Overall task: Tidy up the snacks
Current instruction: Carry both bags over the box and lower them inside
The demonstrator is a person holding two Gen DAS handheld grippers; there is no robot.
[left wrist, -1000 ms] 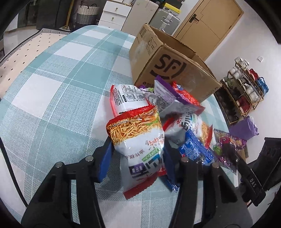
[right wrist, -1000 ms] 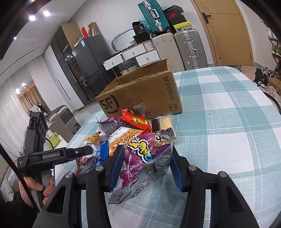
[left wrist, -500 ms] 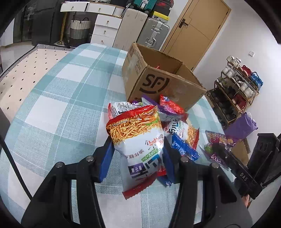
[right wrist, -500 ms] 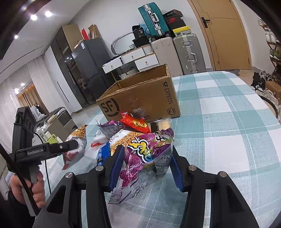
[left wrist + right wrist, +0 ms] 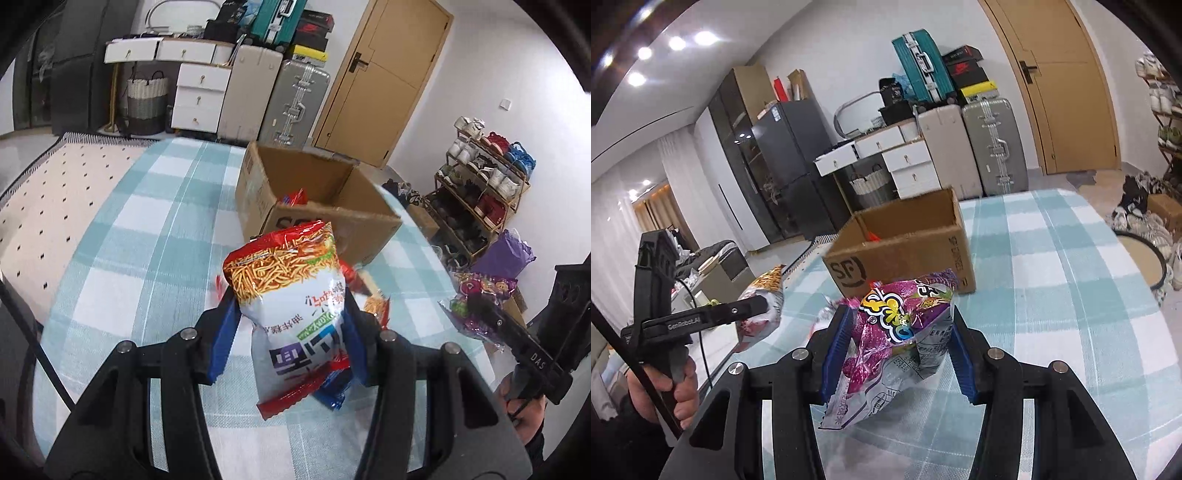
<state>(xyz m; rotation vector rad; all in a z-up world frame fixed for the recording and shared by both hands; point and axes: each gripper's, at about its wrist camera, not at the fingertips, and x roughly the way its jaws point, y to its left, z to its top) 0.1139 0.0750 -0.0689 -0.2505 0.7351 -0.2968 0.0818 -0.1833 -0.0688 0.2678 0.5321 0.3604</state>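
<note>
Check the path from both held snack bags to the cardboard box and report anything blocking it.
Nothing visible blocks either path. The noodle snack bag in the left gripper and the purple snack bag in the right gripper are lifted; the cardboard box is open-topped, with only tablecloth between.

Walls: plain white wall [image 5: 480,74], tan wooden door [image 5: 1067,96].
Storage: white drawer units [image 5: 199,96], woven basket [image 5: 146,98], silver hard-shell suitcase [image 5: 993,144], teal suitcase [image 5: 919,70].
Appliance: dark tall fridge [image 5: 790,162].
Shoes: wooden shoe rack [image 5: 476,192].
Floor: cream dotted rug [image 5: 48,192], possibly carpet.
Light: round ceiling spotlights [image 5: 676,42].
</note>
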